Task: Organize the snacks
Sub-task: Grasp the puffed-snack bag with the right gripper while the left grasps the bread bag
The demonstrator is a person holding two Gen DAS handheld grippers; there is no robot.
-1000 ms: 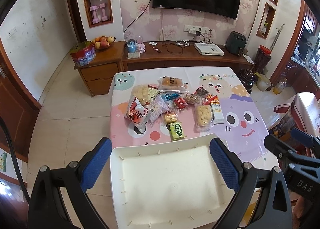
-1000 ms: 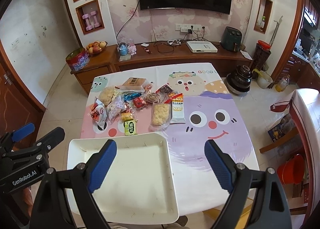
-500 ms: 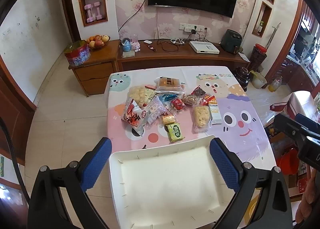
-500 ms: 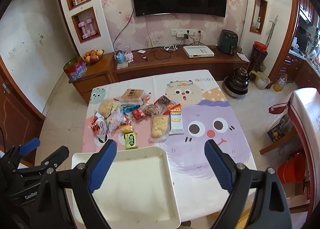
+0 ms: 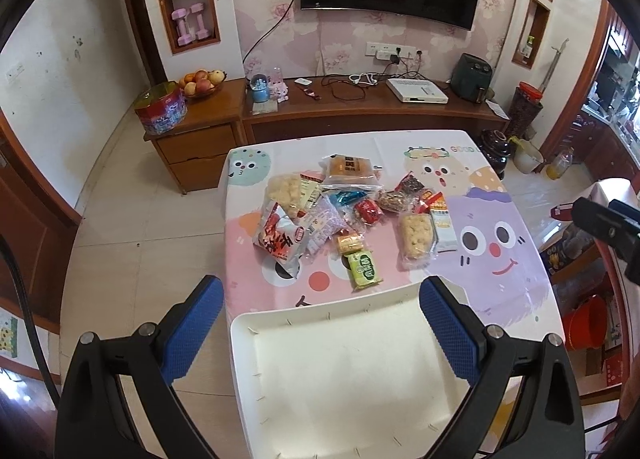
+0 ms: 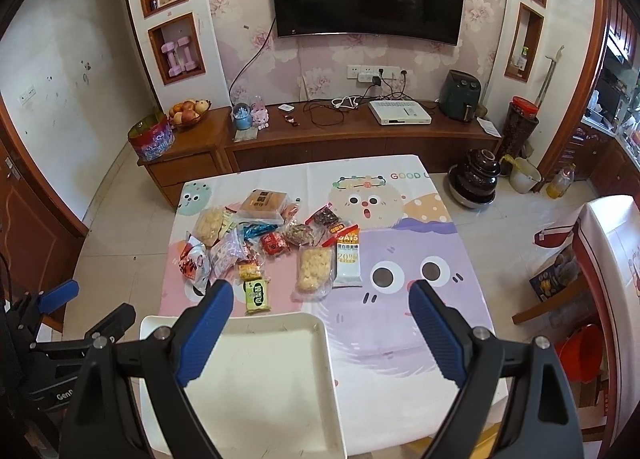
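A shallow, white, rounded-corner plastic tray (image 5: 348, 375) is sitting at the near edge of the counter (image 6: 400, 323), which is wearing a glossy cartoon-printed cloth. Beyond the tray, a loose heap of crinkly foil and clear-film snack packets (image 5: 344, 215) is lying mid-counter, a green rectangular packet (image 5: 363, 269) nearest the tray rim. The left gripper (image 5: 322, 333) and right gripper (image 6: 320, 333) are both hovering above, jaws spread wide, gripping nothing. Packet labels are too blurred to read.
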